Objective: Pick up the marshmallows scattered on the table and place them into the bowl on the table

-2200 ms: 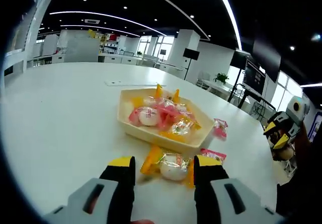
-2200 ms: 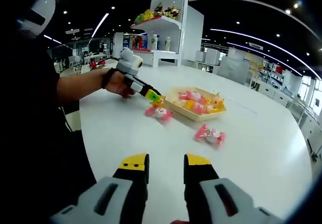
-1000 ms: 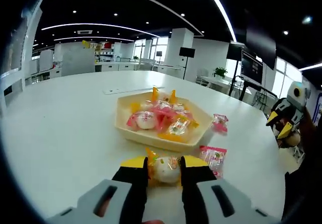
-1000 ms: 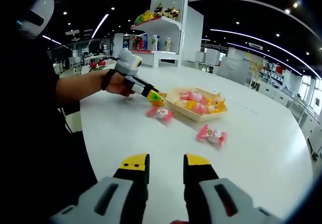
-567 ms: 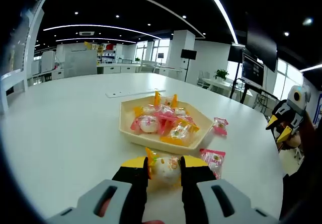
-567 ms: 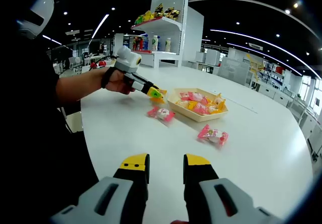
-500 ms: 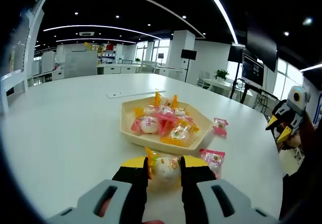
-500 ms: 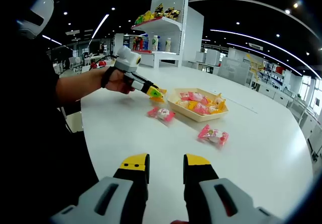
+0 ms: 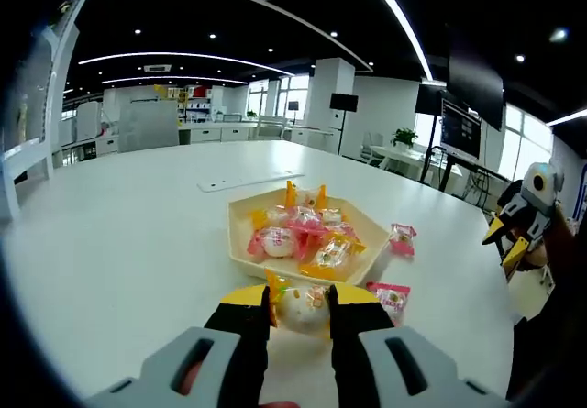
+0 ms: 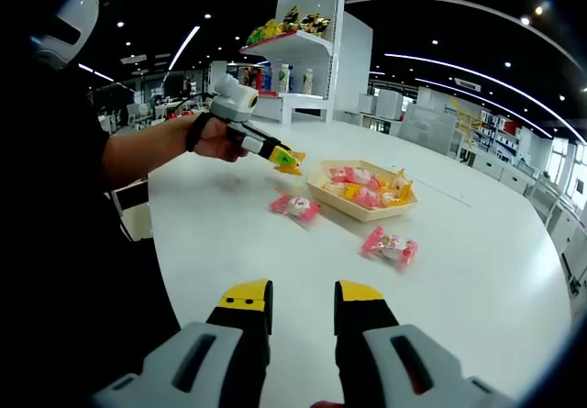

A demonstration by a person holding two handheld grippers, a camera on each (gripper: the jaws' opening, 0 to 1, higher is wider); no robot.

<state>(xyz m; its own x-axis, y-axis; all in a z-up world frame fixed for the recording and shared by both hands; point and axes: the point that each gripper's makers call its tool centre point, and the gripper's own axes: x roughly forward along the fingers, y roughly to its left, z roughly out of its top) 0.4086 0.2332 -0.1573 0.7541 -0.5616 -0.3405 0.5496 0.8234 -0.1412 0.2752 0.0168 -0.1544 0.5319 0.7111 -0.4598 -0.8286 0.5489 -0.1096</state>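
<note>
In the left gripper view, the left hand-held gripper [image 9: 299, 300] pinches a yellow-wrapped marshmallow [image 9: 301, 303] above the white surface [image 9: 119, 234], just near of the bowl [image 9: 240, 243] of wrapped sweets. Right of it lie a near pink marshmallow [image 9: 390, 295] and a far pink marshmallow [image 9: 402, 239]. In the right gripper view, the right hand-held gripper [image 10: 301, 300] hangs spread over the surface, holding nothing.

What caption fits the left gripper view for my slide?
Left tongs shut on a yellow-wrapped marshmallow, lifted before the bowl of marshmallows.
</note>
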